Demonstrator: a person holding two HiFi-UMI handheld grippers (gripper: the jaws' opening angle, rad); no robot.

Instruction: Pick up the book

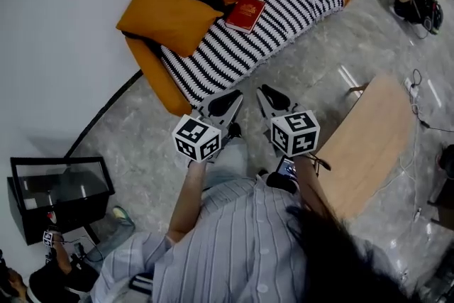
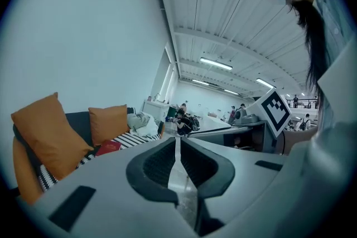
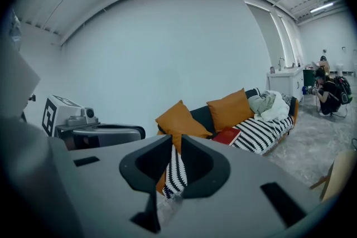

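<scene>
Both left gripper [image 1: 235,94] and right gripper [image 1: 264,90] show closed, empty jaws, book [image 1: 245,13] well ahead.

Smooth, faintly shiny cover on the red rectangular hardback book [image 1: 245,13]. Matt woven cloth on the orange square cushions [image 1: 167,14]. Soft, knit-looking fabric in the black-and-white striped throw [image 1: 234,53], over the plain cloth of the orange sofa [image 1: 157,80]. Polished, reflective stone across the pale grey marbled floor [image 1: 142,131]. Smooth matt wood on the pale rectangular tabletop [image 1: 369,142]. Matt grey plastic on the left gripper [image 2: 177,141] and right gripper [image 3: 175,137], with black ribbed pads [image 2: 156,163] inside. Glossy dark glass on the black box-shaped cabinet [image 1: 60,184].
</scene>
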